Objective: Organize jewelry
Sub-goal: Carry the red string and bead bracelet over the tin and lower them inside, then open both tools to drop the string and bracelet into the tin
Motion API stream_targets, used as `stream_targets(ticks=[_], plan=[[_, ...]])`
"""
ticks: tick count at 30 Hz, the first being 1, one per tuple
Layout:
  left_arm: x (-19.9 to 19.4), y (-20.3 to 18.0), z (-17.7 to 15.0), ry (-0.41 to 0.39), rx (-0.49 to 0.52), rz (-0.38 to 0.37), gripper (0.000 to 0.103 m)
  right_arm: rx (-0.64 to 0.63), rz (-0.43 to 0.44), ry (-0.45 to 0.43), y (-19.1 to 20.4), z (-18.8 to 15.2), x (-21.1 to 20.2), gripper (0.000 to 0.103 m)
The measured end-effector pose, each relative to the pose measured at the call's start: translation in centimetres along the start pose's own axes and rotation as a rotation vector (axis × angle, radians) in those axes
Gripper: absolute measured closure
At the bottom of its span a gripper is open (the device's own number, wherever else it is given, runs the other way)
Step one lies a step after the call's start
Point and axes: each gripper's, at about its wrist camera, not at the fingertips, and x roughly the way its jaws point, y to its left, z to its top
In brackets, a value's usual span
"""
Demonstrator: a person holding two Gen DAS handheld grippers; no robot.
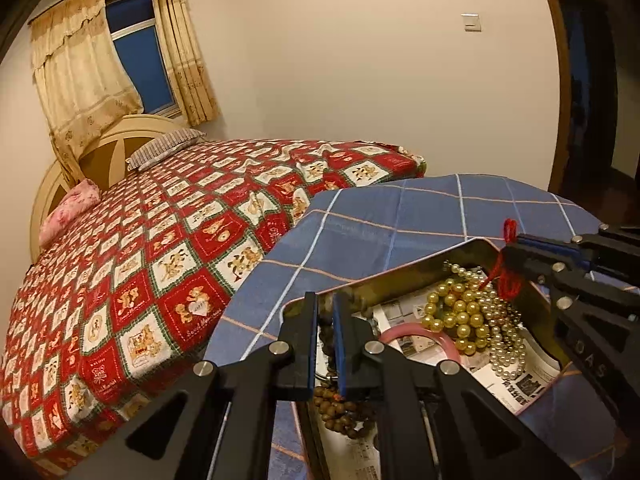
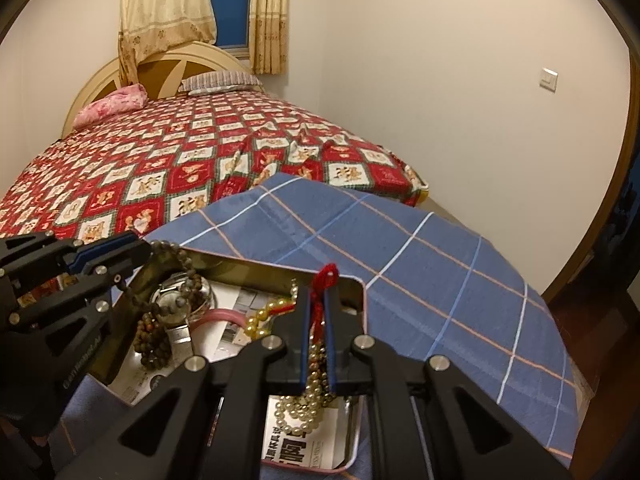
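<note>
An open metal tin (image 1: pixel 380 278) (image 2: pixel 256 264) lined with newspaper lies on a blue checked cloth (image 1: pixel 400 208). It holds gold beads (image 1: pixel 460 312), a white pearl necklace (image 1: pixel 504 344), a pink bangle (image 1: pixel 416 334) and a watch (image 2: pixel 172 296). My left gripper (image 1: pixel 325 298) (image 2: pixel 146 250) is over the tin's left end, shut on a strand of brown wooden beads (image 2: pixel 176 254). The strand hangs down onto more brown beads (image 1: pixel 340 412). My right gripper (image 2: pixel 318 292) (image 1: pixel 510 246) is over the right end, shut on a red cord (image 2: pixel 326 276) (image 1: pixel 506 276) that runs down toward the gold beads.
The cloth covers a raised surface beside a bed with a red patterned cover (image 1: pixel 160 240) (image 2: pixel 160 168). Pillows and a headboard (image 2: pixel 168 64) lie beyond, under a curtained window. A dark doorway (image 1: pixel 592 80) is at the right.
</note>
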Motion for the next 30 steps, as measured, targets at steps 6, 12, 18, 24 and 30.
stream_targets(ticks=[6,12,18,24,30], plan=[[-1.0,0.4,-0.3,-0.007,-0.019,0.038,0.027,0.029,-0.011,-0.008,-0.6,-0.9,-0.5,0.038],[-3.7,1.5,-0.5,-0.071,-0.046,0.065,0.016,0.060,-0.039,-0.010,-1.5,-1.2,-1.7,0.038],[-5.8,2.7,-0.8,-0.097,-0.084,0.063,0.016,0.097,-0.036,-0.052,-2.0,-1.2,-4.0,0.036],[-7.4,3.2,-0.6,-0.125,-0.105,0.060,0.016,0.103,-0.027,-0.088,-1.7,-0.9,-5.6,0.035],[-7.8,3.3,-0.4,-0.129,-0.106,0.067,0.016,0.101,-0.024,-0.100,-1.4,-0.6,-5.9,0.034]])
